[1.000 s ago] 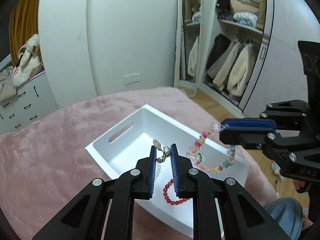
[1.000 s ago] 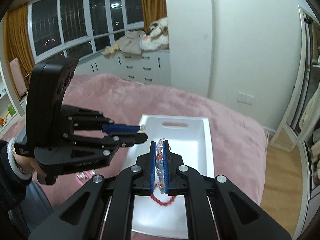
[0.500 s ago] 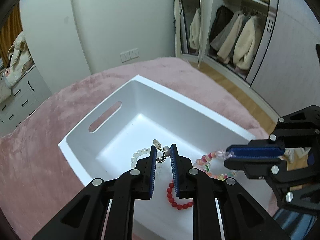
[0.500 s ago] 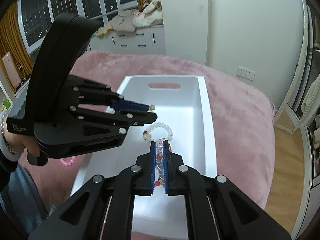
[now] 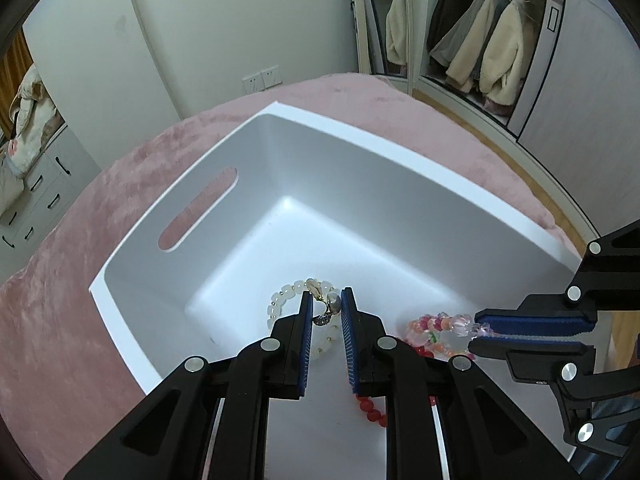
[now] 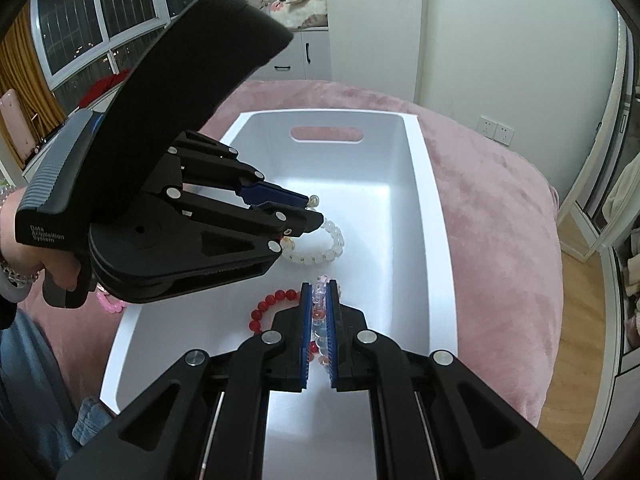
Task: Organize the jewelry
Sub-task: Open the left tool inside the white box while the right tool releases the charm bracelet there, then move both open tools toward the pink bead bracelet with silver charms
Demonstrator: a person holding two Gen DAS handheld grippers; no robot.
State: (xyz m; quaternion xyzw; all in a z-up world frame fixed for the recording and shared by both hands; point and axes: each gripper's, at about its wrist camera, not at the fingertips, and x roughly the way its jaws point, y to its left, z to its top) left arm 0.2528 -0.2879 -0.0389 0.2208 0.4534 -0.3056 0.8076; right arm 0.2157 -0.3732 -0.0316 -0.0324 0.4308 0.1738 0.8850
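A white bin (image 5: 400,156) (image 6: 436,208) sits on a pink plush cover. My left gripper (image 5: 325,305) (image 6: 310,210) is shut on a small pearl and gold earring (image 5: 326,304), low inside the bin above a white bead bracelet (image 5: 280,306) (image 6: 320,248). My right gripper (image 6: 319,294) (image 5: 480,330) is shut on a multicolour bead bracelet (image 5: 436,326) (image 6: 320,312), held low in the bin. A red bead bracelet (image 6: 268,308) (image 5: 370,410) lies on the bin floor.
A pink bracelet (image 6: 108,304) lies on the cover left of the bin. The pink cover (image 5: 80,240) surrounds the bin. A wardrobe with coats (image 5: 480,52) and a mirror stand behind; drawers (image 5: 36,196) are at the left.
Both grippers have gone down into the bin with their pieces. The multicolour bracelet, which hung free above the rim, is now near the bin floor.
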